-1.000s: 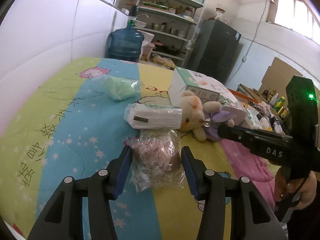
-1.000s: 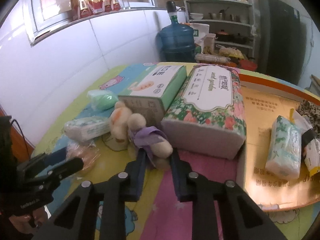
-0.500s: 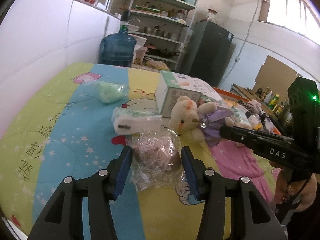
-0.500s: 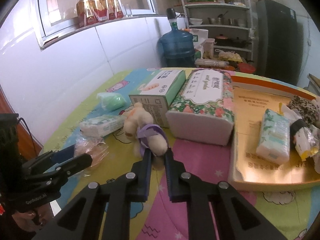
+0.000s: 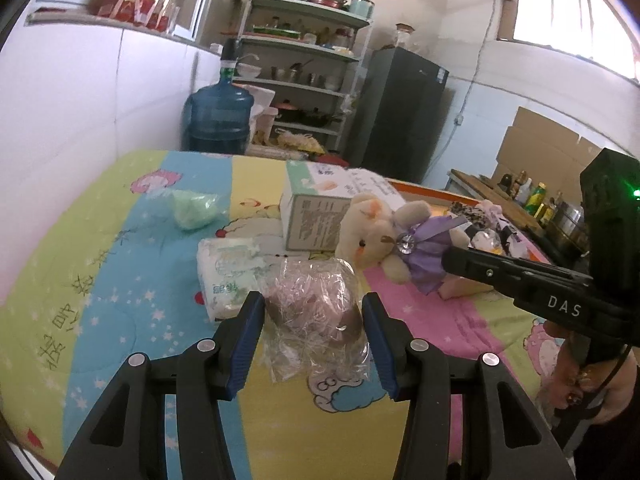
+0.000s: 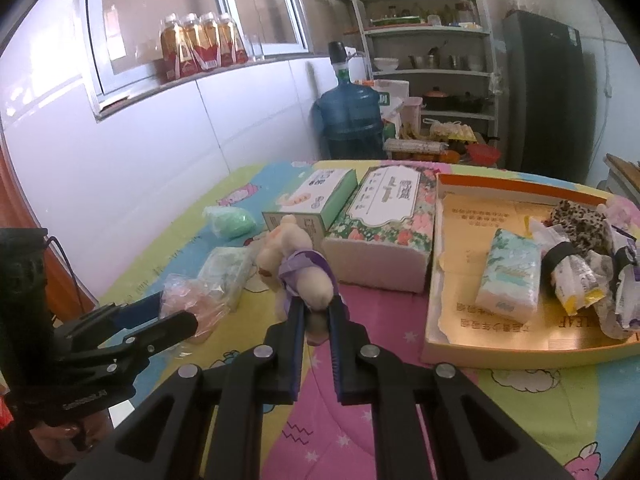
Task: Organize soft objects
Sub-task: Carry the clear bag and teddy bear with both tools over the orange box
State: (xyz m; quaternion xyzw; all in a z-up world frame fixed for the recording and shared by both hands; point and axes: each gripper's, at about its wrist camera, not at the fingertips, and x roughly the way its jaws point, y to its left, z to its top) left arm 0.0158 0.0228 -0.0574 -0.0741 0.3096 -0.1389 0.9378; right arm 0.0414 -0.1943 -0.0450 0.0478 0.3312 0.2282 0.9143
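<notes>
The plush bear (image 6: 298, 270) hangs pinched in the right gripper (image 6: 316, 318) above the quilt, the left gripper (image 5: 314, 312) apparently clamping a crinkly bag (image 5: 316, 308); next, carry both to the tray (image 6: 436, 280).

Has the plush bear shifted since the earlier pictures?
Yes. The plush bear, pinched in the right tongs, has come up off the quilt and away from the green tissue box that it leaned against earlier.
</notes>
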